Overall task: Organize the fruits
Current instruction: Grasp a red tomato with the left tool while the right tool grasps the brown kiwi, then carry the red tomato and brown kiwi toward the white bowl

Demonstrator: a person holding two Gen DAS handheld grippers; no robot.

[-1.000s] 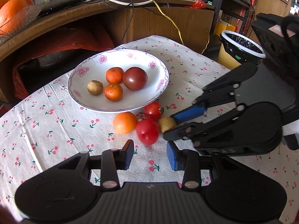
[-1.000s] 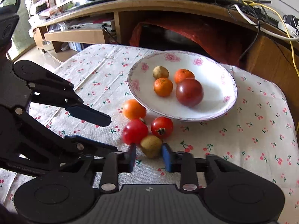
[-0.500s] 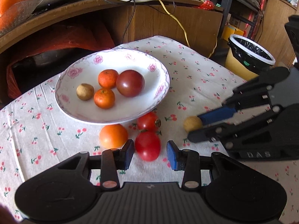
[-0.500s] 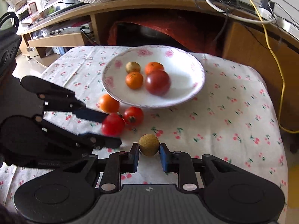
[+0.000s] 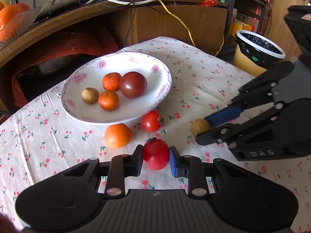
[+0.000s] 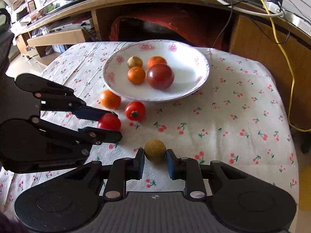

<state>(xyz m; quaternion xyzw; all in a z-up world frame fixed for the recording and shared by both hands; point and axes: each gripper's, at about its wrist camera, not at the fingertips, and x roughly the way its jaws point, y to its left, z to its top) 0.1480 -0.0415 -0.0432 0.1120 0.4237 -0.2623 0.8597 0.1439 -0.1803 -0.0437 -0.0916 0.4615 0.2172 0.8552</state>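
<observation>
A white flowered plate (image 5: 161,95) (image 6: 200,81) holds a dark tomato (image 5: 133,84) (image 6: 160,76), two small oranges (image 5: 108,100) (image 6: 136,75) and a small brown fruit (image 5: 90,95) (image 6: 134,62). My left gripper (image 5: 156,158) is shut on a red tomato (image 5: 156,154) (image 6: 109,122) just above the cloth. My right gripper (image 6: 155,158) is shut on a small brown fruit (image 6: 155,150) (image 5: 200,126). An orange (image 5: 117,135) (image 6: 110,99) and another red tomato (image 5: 152,120) (image 6: 135,111) lie on the cloth in front of the plate.
The table has a white cherry-print cloth (image 5: 194,73) (image 6: 233,116). A wooden desk with cables (image 5: 165,19) stands behind it, with a bowl of oranges (image 5: 11,19) on top. A yellow bin with a black liner (image 5: 256,50) stands at the right.
Both grippers have closed on their fruit: the left on the red tomato, the right on the brown fruit, which it pulled away from the other fruits toward the right.
</observation>
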